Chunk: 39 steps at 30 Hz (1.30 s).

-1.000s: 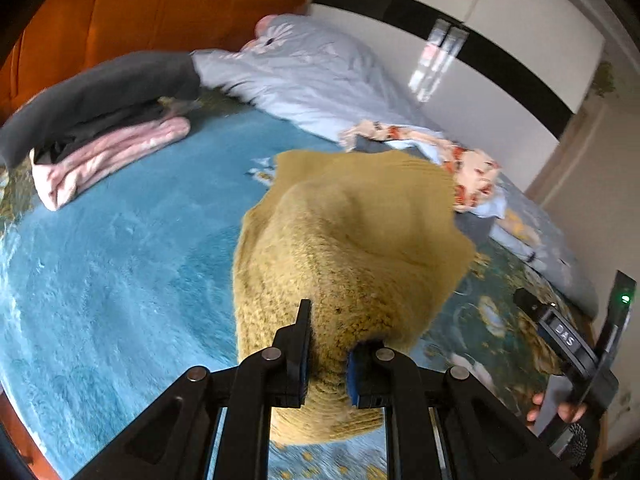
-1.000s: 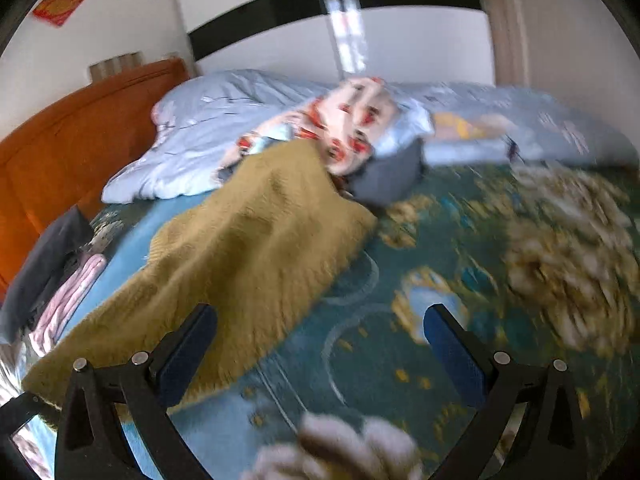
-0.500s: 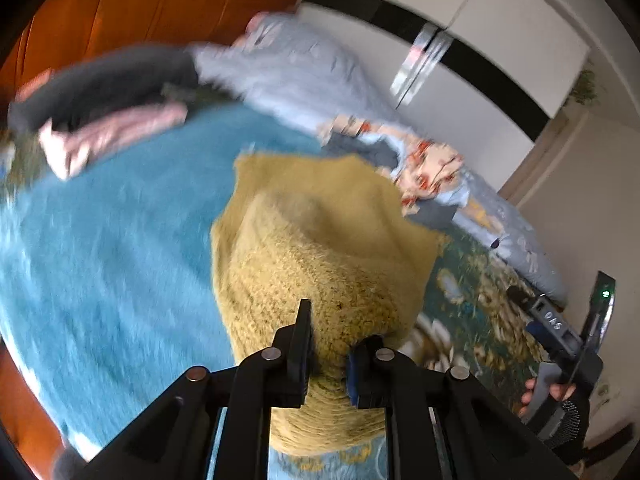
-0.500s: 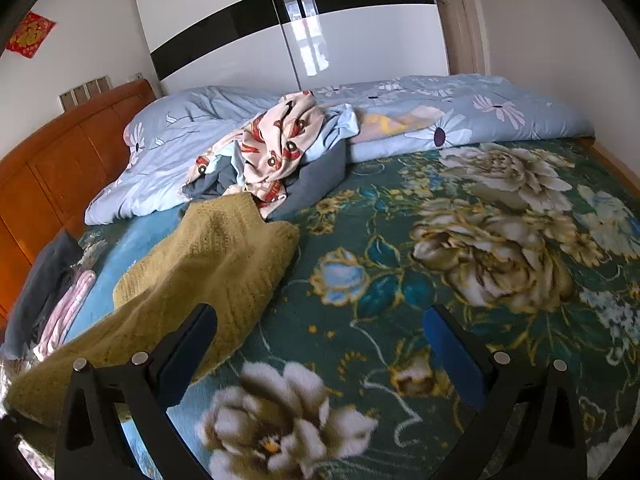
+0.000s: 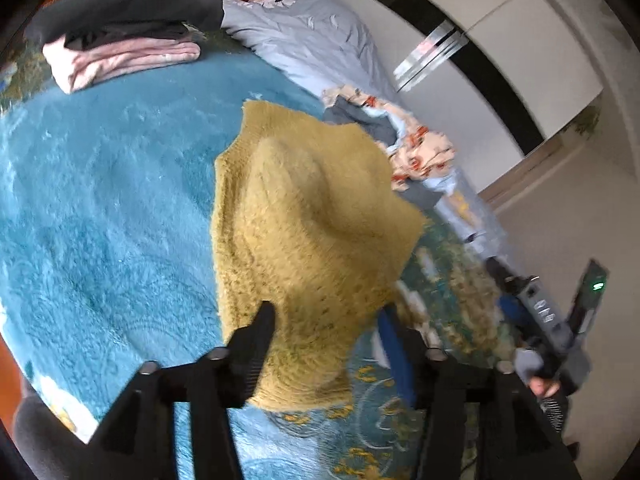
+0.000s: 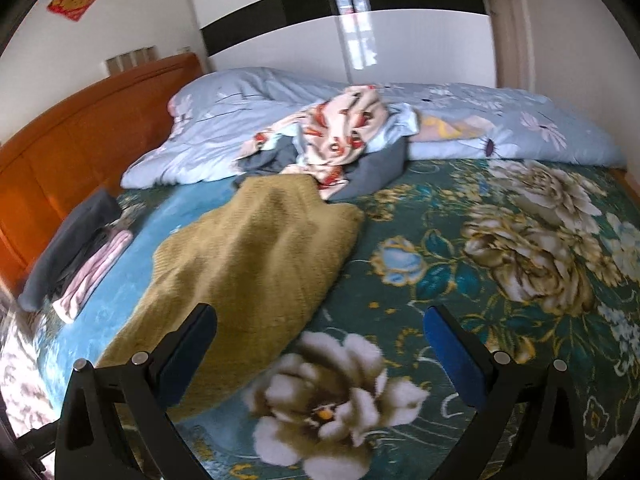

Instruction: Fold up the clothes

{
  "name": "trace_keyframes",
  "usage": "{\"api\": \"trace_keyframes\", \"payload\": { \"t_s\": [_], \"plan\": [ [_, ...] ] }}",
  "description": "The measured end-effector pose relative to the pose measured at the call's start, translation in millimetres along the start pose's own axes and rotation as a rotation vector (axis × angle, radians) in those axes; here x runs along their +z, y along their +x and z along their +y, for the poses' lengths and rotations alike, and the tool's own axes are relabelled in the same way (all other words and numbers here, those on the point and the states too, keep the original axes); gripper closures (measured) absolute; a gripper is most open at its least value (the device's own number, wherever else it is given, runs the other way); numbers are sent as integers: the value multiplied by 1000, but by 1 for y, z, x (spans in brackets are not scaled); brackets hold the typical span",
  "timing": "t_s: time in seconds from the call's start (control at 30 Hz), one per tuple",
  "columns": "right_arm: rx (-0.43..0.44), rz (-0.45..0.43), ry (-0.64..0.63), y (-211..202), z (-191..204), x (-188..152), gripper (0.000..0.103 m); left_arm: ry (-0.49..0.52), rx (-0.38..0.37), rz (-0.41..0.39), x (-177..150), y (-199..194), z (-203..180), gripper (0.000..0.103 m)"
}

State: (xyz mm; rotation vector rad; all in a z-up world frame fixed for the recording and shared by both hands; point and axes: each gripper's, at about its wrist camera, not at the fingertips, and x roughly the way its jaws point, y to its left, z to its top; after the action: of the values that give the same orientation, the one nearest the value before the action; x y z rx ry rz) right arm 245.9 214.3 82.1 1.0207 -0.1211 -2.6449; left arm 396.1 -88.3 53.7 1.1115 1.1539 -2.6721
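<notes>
One mustard knit sweater (image 5: 308,240) is laid on the floral bedspread (image 6: 500,280), with both grippers spread wide.

The sweater's near hem is partly covered by the left gripper (image 5: 326,334), whose fingers are parted to either side of the knit with nothing pinched; whether the fingers touch the knit cannot be told. In the right wrist view the sweater (image 6: 256,264) is blurred, and its lower edge is cut off behind the right gripper (image 6: 320,340), which is held apart and empty above the bedspread. One heap of unfolded clothes (image 6: 340,140) is seen at the sweater's far end, against one pale blue duvet (image 6: 224,120). One stack of folded garments (image 5: 120,36), dark over pink, is set near the wooden headboard (image 6: 80,140), well apart from the sweater.
</notes>
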Motion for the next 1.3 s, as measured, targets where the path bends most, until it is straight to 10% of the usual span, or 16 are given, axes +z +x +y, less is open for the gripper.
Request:
{"api": "trace_keyframes", "payload": {
  "t_s": [0.37,0.7,0.83,1.0,1.1,1.2,1.3],
  "plan": [
    [451,103,-284,23,124,-2,0,-207,61,-168,8,-44,53,31],
    [367,406,-581,137,280,-18,2,-279,65,-226,13,-67,85,30],
    [291,485,-612,169,292,-34,30,-299,65,-208,11,-66,96,30],
    [188,576,-634,206,300,-55,38,-344,51,-177,12,-57,106,30],
    [158,561,-679,207,299,-59,51,-351,44,-171,12,-56,108,30],
    [149,544,-678,203,288,-51,87,-347,42,-157,12,-53,107,30],
    [168,507,-633,192,267,-34,91,-342,51,-146,10,-51,107,30]
  ]
}}
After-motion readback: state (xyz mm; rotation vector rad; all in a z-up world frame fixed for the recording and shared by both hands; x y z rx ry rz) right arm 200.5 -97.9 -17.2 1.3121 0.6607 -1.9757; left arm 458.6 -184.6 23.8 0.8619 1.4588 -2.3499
